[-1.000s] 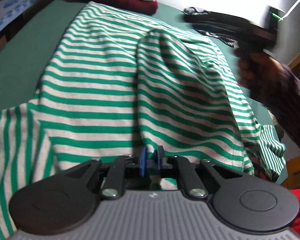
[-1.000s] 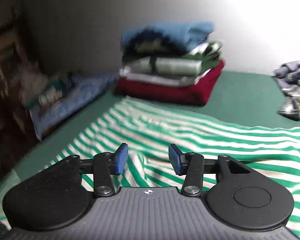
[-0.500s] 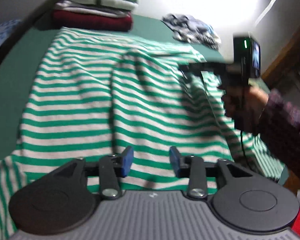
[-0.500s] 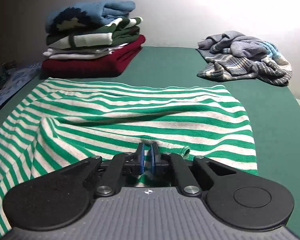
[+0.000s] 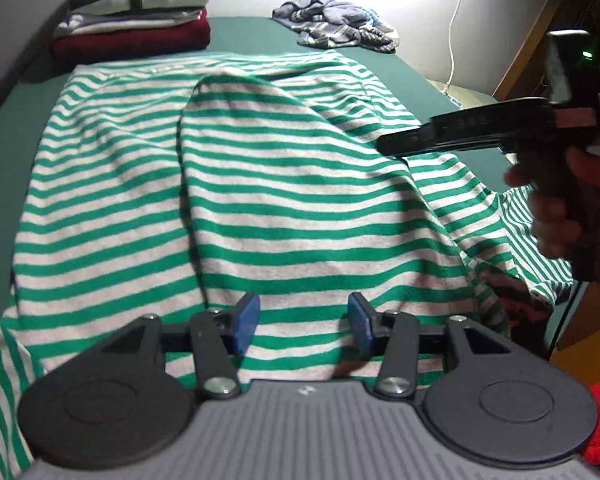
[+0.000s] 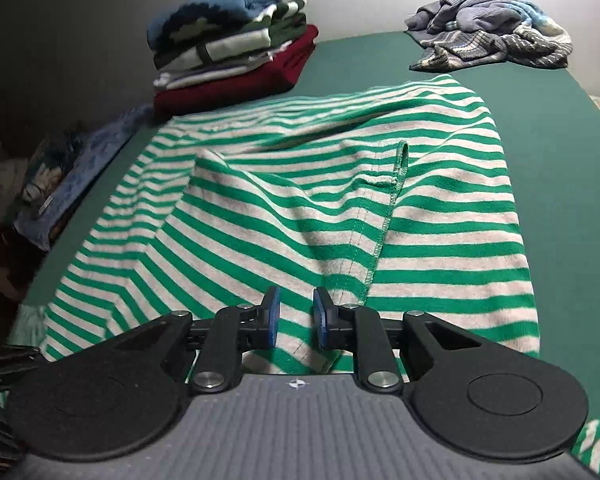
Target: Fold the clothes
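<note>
The green-and-white striped shirt (image 5: 260, 184) lies spread on a green table (image 6: 560, 128), its near hem hidden behind both tools and one edge hanging over the side. The left gripper (image 5: 303, 322) and right gripper (image 6: 293, 316) are both opening above the fabric, gripping nothing. By the pale wall sit a folded clothes stack (image 6: 236, 44) and a crumpled grey pile (image 6: 496, 32).

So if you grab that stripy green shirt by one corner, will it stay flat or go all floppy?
Probably floppy: the striped shirt already lies in soft folds and ridges on the green table. It likely drapes and trails rather than holding shape. It looks thin, so probably light, and one edge hangs over the table's side.
</note>
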`<state>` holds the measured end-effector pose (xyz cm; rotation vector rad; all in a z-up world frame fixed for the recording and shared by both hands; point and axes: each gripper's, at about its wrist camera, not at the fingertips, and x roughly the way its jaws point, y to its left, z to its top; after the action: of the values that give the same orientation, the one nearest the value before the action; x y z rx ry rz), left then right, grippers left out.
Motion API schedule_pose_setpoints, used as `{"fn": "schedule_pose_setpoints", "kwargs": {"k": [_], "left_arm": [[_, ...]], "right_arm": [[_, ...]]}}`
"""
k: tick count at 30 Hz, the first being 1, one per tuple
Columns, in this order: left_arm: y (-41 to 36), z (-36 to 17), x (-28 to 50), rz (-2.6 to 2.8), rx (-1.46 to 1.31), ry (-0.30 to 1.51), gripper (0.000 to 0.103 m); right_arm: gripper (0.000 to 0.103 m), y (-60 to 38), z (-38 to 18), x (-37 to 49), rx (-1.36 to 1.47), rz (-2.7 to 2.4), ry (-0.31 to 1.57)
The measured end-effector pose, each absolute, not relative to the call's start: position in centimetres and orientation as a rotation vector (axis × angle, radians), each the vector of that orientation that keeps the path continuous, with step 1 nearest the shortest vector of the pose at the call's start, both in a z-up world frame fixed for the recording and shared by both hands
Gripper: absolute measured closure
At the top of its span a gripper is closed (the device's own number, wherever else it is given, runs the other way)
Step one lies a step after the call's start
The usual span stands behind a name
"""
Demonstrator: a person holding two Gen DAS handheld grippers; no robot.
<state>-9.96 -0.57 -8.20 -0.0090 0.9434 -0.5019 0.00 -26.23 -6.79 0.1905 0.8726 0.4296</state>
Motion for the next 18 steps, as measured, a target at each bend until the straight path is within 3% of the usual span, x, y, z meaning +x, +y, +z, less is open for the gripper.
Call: {"fn": "schedule_pose_setpoints", "kwargs": {"k": [2,3,6,7,8,10,12,15,18], "left_arm": [[-0.6,-8.3,-10.0,-0.515,0.011,0.945,0.037],[-0.6,-8.5,-10.0,-0.525,0.017,0.952,0.037],[-1.0,-9.1,-10.3,-0.546,0.043,0.954,0.031],[-1.1,-9.2,-10.5,-0.553,0.051,0.949,0.029],[-1.2,-9.3,-10.6,-0.563,0.052,0.951,0.023],[-1.4,-9.5,-10.6,-0.590,0.046,0.964,0.005],[-1.9,-9.8,-10.9,-0.596,0.066,0.962,0.002],[-2.7,-9.8,-11.6,-0.592,0.119,0.948,0.002],[-2.4,-9.6,-11.7,-0.564,0.100,0.940,0.002]], "right_arm": [[0.080,-26.2,-6.3,-1.9,0.197,0.431,0.849],[0.074,-25.8,-6.5,-2.8,0.192,0.445,0.863],[0.071,-24.3,-8.1,-5.6,0.172,0.460,0.904],[0.061,-23.8,-8.7,-6.4,0.163,0.440,0.907],[0.058,-23.3,-9.1,-7.3,0.160,0.420,0.875],[0.036,-22.5,-9.4,-8.5,0.170,0.405,0.830],[0.021,-21.9,-9.5,-9.1,0.185,0.405,0.808],[0.020,-21.5,-9.8,-9.6,0.168,0.388,0.771],[0.042,-22.3,-9.2,-9.1,0.145,0.348,0.753]]}}
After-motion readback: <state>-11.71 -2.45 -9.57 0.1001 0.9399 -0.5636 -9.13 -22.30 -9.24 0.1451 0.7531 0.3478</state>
